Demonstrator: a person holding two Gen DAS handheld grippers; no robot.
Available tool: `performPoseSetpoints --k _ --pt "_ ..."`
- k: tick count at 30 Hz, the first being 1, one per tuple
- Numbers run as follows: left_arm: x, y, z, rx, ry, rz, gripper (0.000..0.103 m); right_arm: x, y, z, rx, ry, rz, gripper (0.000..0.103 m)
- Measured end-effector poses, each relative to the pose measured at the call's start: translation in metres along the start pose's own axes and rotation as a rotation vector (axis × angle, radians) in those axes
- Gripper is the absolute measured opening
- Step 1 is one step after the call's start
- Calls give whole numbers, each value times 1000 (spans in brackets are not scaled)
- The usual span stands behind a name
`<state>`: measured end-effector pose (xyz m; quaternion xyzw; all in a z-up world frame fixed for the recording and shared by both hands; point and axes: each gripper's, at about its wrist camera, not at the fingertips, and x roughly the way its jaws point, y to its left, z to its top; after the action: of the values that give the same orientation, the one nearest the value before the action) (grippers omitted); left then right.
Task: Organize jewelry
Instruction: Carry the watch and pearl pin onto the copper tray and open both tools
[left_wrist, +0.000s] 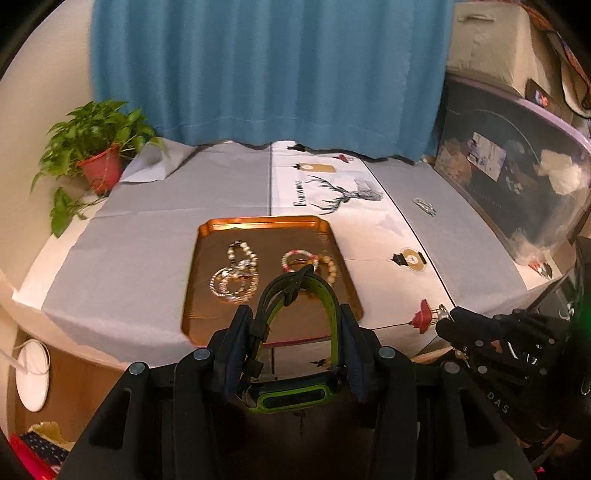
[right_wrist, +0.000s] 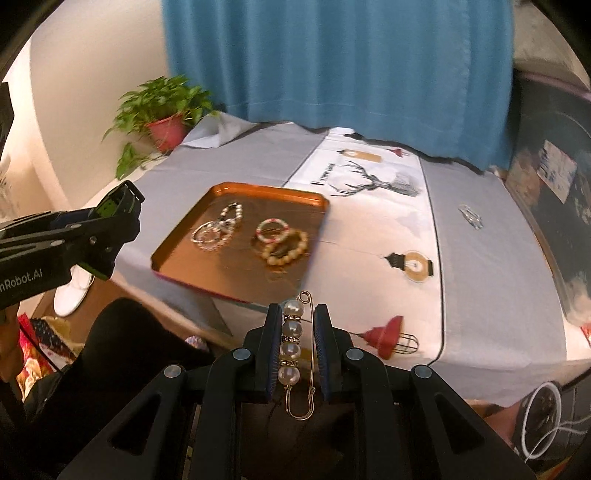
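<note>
Tray (right_wrist: 177, 254), perhaps five bracelets (right_wrist: 275, 229), one brooch (right_wrist: 291, 345)

The left gripper (left_wrist: 295, 325) points forward and down. Its two fingers squeeze a green and black watch (left_wrist: 295, 306) that stands up between them. The right gripper (right_wrist: 297, 343) points forward and down too. Its fingers sit close together and pinch a pearl pin (right_wrist: 293, 347) that lies along them.
</note>
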<state>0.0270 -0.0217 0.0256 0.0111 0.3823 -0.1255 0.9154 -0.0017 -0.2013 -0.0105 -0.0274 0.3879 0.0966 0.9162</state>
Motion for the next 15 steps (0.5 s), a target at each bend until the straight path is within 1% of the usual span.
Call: performPoseSetpoints --k 6,9,15 --pt "6 32 -4 -59 17 14 43 7 16 5 -35 12 3 18" --pt "13 40 -1 -74 21 14 43 14 21 10 -48 15 6 18" --pt "40 49 12 -75 35 15 43 46 25 29 -54 23 20 18"
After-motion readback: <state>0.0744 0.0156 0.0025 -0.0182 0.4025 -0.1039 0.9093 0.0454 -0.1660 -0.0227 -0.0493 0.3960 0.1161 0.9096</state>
